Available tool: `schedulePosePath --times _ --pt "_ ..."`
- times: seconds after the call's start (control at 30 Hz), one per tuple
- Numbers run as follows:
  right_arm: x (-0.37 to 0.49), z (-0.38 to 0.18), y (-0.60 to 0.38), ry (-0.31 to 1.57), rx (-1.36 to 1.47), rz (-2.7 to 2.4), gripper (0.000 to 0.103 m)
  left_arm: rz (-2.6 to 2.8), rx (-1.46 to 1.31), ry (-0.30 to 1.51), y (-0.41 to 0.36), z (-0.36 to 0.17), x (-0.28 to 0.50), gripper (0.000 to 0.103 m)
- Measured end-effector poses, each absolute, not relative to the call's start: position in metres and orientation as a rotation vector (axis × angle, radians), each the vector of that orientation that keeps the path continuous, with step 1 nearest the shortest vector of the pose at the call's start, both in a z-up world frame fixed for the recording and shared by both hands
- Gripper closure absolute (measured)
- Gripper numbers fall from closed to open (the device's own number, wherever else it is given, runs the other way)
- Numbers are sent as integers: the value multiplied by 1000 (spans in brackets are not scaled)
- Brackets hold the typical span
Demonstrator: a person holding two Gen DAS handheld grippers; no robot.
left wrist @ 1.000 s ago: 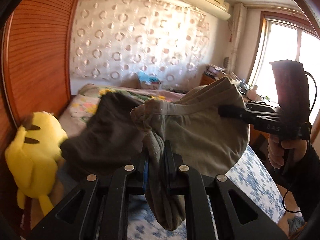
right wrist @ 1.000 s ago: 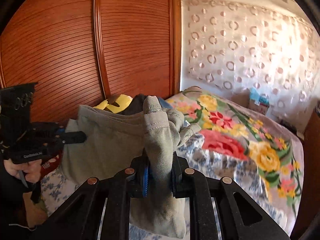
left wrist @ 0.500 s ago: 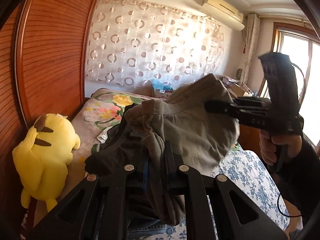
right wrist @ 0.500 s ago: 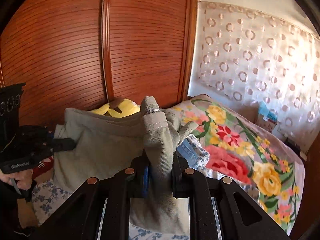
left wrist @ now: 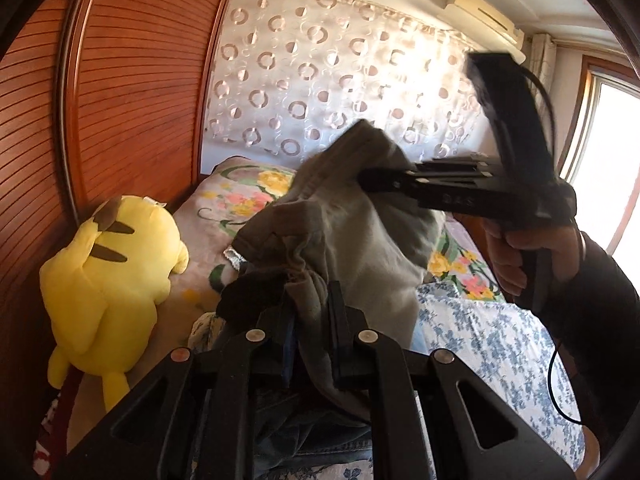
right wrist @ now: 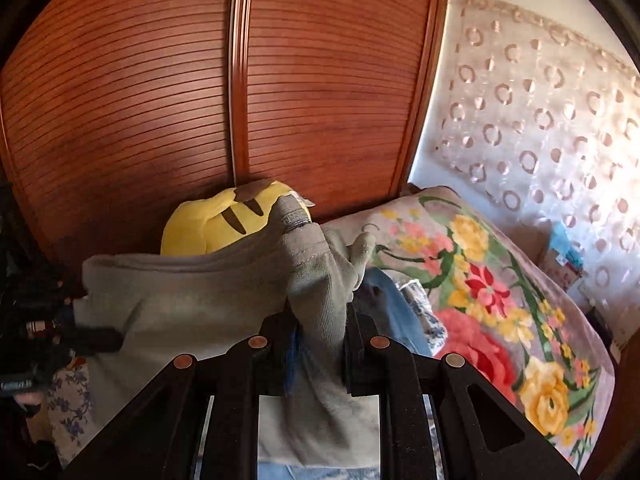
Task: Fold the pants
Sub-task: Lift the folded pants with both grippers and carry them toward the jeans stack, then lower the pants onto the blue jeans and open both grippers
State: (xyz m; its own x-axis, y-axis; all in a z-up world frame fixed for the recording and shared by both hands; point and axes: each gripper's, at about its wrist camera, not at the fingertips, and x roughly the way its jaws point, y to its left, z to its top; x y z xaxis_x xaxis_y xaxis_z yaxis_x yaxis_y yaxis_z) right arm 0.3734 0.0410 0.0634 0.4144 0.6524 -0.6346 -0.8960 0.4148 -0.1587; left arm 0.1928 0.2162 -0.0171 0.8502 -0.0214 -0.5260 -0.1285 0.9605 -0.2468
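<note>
**Pants strung between both tongs, above bed**

Left tongs [left wrist: 310,320]: pinching a bunched edge of the grey-olive pants [left wrist: 360,256]; cloth squeezed betw. the two fingers, a fold hanging down below them. From there the pants run up & to the right in the left-wrist view, to the right tongs [left wrist: 366,180], whose tips are buried in the cloth near its top edge. A hand [left wrist: 516,256] in a dark sleeve grips that tool's handle.

Right-wrist view: right tongs [right wrist: 318,324] pinching a thick rolled band of the pants [right wrist: 192,304], which sticks up above the fingers w/ a loose tab flopping right. Cloth spreads left from the pinch as a slack sheet, top hem roughly level, to the left tongs [right wrist: 116,340] at frame edge, dark & blurred there.

So the pants are held at two spots, off the bed [left wrist: 500,344], sagging betw. the tongs. Below them: dark clothes [left wrist: 248,292] and denim [right wrist: 392,308] on the bed. Yellow plush [left wrist: 108,280] sits against the wood wardrobe [right wrist: 160,100], behind the pants in the right-wrist view. Floral blanket [right wrist: 480,280] further back.
</note>
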Motion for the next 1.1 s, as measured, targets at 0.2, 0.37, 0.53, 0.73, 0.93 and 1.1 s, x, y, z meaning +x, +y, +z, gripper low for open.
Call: schedulePosePath --times 0.2,0.37,0.53,0.73,0.93,1.1 --pt "390 54 55 578 -510 995 71 79 -291 598 219 -23 193 86" --pt "389 66 37 546 -431 950 61 91 -280 602 219 -18 190 59" --pt "374 79 4 495 -362 925 61 96 -235 571 214 -6 188 44" --pt "342 66 -26 513 -312 949 61 61 -184 549 198 2 195 41" --pt "346 45 -36 566 -306 962 61 48 -161 597 190 -9 208 41" --pt "370 38 -29 603 -301 941 61 70 -174 645 195 -24 211 41"
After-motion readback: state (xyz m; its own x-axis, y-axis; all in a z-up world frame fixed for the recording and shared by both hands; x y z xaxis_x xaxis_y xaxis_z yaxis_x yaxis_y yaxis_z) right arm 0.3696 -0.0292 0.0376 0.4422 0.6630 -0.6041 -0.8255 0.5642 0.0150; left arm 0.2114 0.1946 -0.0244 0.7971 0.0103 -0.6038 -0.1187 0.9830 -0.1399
